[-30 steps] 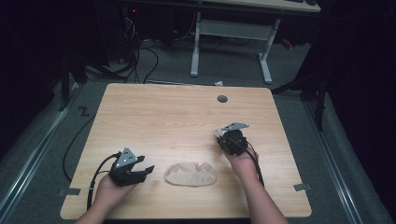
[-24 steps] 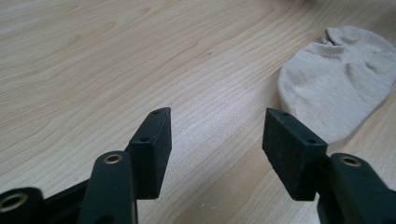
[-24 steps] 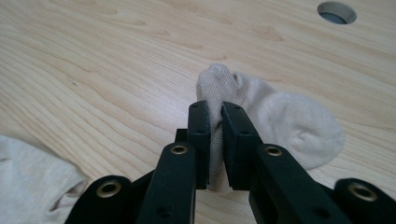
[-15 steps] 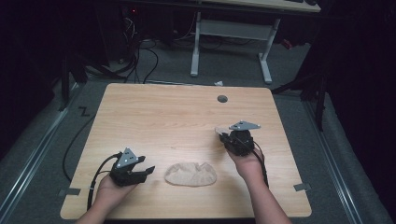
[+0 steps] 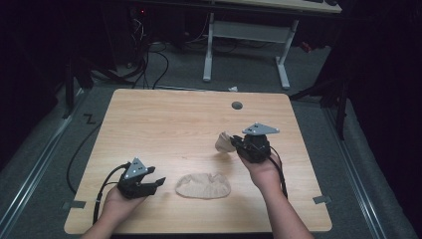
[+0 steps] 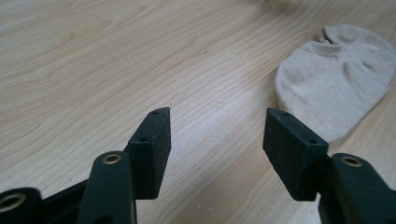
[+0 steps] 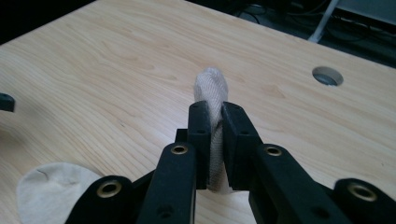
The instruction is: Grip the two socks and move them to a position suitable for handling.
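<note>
Resting near the front edge of the wooden counter [image 5: 164, 114], the left tool [image 5: 155, 183] has its jaws spread wide with nothing between them. Just beside it, a beige sock [image 5: 204, 185] lies flat on the counter. Farther back, the right tool [image 5: 234, 144] is lifted above the counter, its jaws pinching a second beige sock [image 7: 212, 93].

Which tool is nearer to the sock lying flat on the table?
Left. The left tool sits open just beside the flat sock, pointing at it. The right tool is lifted farther back, clamped on the other sock.
</note>
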Action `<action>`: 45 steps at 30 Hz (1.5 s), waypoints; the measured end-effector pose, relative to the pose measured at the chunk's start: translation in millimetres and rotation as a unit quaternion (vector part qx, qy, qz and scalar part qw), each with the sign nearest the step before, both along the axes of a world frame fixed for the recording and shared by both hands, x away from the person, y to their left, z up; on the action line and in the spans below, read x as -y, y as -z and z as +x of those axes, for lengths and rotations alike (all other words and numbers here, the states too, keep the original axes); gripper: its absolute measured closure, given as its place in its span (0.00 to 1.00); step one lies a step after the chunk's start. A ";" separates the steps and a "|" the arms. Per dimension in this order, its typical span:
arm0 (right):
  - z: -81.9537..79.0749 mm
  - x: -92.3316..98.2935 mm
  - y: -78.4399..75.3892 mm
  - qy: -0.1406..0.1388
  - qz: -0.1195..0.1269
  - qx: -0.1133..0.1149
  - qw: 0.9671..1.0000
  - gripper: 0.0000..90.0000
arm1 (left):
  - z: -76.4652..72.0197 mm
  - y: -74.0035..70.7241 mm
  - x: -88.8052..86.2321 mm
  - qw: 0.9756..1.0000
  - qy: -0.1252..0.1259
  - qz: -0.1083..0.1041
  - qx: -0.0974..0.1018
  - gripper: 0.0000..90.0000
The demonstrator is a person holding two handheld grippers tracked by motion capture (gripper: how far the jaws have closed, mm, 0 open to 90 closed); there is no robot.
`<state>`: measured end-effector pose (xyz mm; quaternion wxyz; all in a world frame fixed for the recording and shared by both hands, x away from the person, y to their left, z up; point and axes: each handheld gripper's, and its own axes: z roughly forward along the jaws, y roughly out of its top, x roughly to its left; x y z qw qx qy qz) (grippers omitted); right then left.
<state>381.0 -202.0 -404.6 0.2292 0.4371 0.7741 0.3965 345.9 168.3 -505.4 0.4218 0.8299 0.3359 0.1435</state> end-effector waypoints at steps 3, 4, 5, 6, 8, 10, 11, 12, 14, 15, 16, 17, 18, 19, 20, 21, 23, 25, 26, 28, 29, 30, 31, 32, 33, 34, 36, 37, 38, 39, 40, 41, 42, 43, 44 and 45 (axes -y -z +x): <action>-1.2 -9.1 -6.0 -0.013 0.005 0.006 1.000 0.92 | 0.0 0.1 0.2 1.000 0.000 -0.001 0.000 0.47; -2.0 -13.0 -7.6 -0.017 0.006 0.007 1.000 0.92 | 0.0 0.2 0.2 1.000 0.000 -0.001 0.000 0.47; -2.0 -15.9 -8.3 -0.023 0.006 0.010 1.000 0.92 | 0.2 0.2 0.0 1.000 0.001 0.000 -0.001 0.47; -2.7 -21.7 -9.3 -0.029 0.006 0.011 0.999 0.92 | 0.3 0.3 0.0 1.000 0.000 0.000 -0.001 0.47; -3.2 -31.1 -9.8 -0.039 0.009 0.014 0.999 0.92 | 0.3 0.3 -0.3 1.000 0.000 -0.001 -0.002 0.47; -3.2 -41.3 -9.8 -0.047 0.011 0.014 0.999 0.92 | -0.2 0.0 -0.3 1.000 -0.001 -0.002 -0.001 0.47; -3.0 -44.7 -9.5 -0.050 0.014 0.014 0.999 0.92 | -0.5 -0.4 -0.6 1.000 0.001 -0.003 -0.003 0.47; -2.1 -51.6 -8.6 -0.057 0.015 0.014 0.998 0.92 | -0.7 -0.3 -0.6 1.000 0.001 -0.003 -0.002 0.47; -1.7 -59.5 -7.7 -0.064 0.013 0.014 0.998 0.92 | -1.1 -0.3 -0.4 1.000 0.001 -0.004 -0.001 0.47; -1.6 -63.4 -7.2 -0.068 0.014 0.014 0.997 0.92 | -1.3 -0.4 -0.4 1.000 0.001 -0.004 0.000 0.47; -1.2 -69.7 -5.9 -0.076 0.015 0.015 0.997 0.92 | -1.2 -0.5 -0.6 1.000 0.001 -0.004 0.000 0.47; -0.9 -73.5 -4.8 -0.080 0.015 0.015 0.997 0.92 | -1.1 -0.5 -1.0 1.000 0.000 -0.005 -0.001 0.47; -0.4 -79.8 -2.5 -0.085 0.017 0.013 0.996 0.92 | -1.2 -0.7 -1.4 1.000 0.000 -0.006 -0.002 0.47; 0.0 -83.5 -1.0 -0.088 0.017 0.011 0.996 0.92 | -1.6 -0.6 -1.8 1.000 -0.002 -0.009 -0.002 0.47; 0.6 -90.2 1.5 -0.094 0.020 0.006 0.995 0.92 | -1.8 -0.6 -2.1 1.000 -0.002 -0.008 -0.001 0.47; 1.2 -94.2 2.8 -0.098 0.018 0.007 0.995 0.92 | -1.9 -0.6 -2.6 1.000 -0.002 -0.007 -0.001 0.47; 2.2 -106.4 5.3 -0.112 0.017 0.004 0.994 0.92 | -1.2 -0.3 -3.2 1.000 -0.002 -0.008 -0.001 0.47; 2.4 -117.2 6.5 -0.122 0.021 0.004 0.992 0.92 | -1.1 -0.5 -3.7 1.000 -0.004 -0.008 -0.003 0.47; 2.4 -122.2 7.6 -0.127 0.027 0.003 0.992 0.92 | -1.3 -0.6 -3.7 1.000 -0.004 -0.009 -0.003 0.47; 3.2 -129.3 10.9 -0.133 0.035 -0.001 0.991 0.92 | -2.3 -0.7 -3.1 1.000 -0.003 -0.009 -0.002 0.47; 3.8 -131.1 12.9 -0.133 0.037 -0.003 0.990 0.92 | -2.6 -0.5 -2.5 1.000 -0.001 -0.008 -0.001 0.47; 6.2 -132.2 18.2 -0.133 0.043 -0.011 0.990 0.92 | -2.5 -0.3 -2.2 1.000 0.000 -0.008 -0.002 0.47; 7.3 -131.6 21.1 -0.130 0.048 -0.018 0.990 0.92 | -2.1 -0.1 -2.2 1.000 0.001 -0.005 -0.004 0.47; 9.9 -129.3 25.3 -0.126 0.051 -0.023 0.990 0.92 | -1.6 0.8 -1.8 1.000 -0.001 -0.004 -0.004 0.47; 12.2 -126.1 29.4 -0.119 0.057 -0.030 0.991 0.92 | -1.2 1.4 -1.7 1.000 -0.002 -0.004 -0.006 0.47; 14.6 -121.9 33.5 -0.111 0.063 -0.036 0.991 0.92 | -0.6 1.8 -1.8 1.000 -0.002 -0.004 -0.008 0.47; 18.9 -112.1 40.5 -0.096 0.065 -0.044 0.992 0.92 | 0.1 2.5 -1.7 1.000 -0.002 -0.004 -0.010 0.47; 20.1 -105.2 43.3 -0.084 0.068 -0.050 0.993 0.92 | 0.2 2.4 -1.7 1.000 -0.001 -0.003 -0.011 0.47; 20.5 -101.0 44.8 -0.077 0.072 -0.052 0.993 0.92 | 0.1 2.3 -1.6 1.000 -0.001 -0.003 -0.011 0.47; 20.5 -96.8 46.2 -0.072 0.072 -0.054 0.993 0.92 | -0.4 2.3 -1.3 1.000 -0.001 -0.004 -0.010 0.47; 20.0 -90.4 48.9 -0.063 0.070 -0.055 0.994 0.92 | -0.8 2.2 -1.2 1.000 0.000 -0.003 -0.009 0.47; 19.9 -86.5 50.9 -0.059 0.069 -0.054 0.994 0.92 | -1.7 2.5 -0.7 1.000 0.001 -0.002 -0.008 0.47; 19.6 -80.2 54.7 -0.052 0.071 -0.058 0.994 0.92 | -2.3 2.9 -0.2 1.000 0.002 -0.001 -0.008 0.47; 19.7 -75.2 58.4 -0.048 0.071 -0.060 0.995 0.92 | -2.7 3.3 0.3 1.000 0.004 0.001 -0.009 0.47; 19.8 -70.5 62.5 -0.042 0.075 -0.064 0.994 0.92 | -2.9 3.7 0.5 1.000 0.004 0.004 -0.009 0.46; 20.1 -66.7 65.9 -0.038 0.079 -0.067 0.994 0.91 | -3.1 4.8 0.6 1.000 0.002 0.005 -0.010 0.46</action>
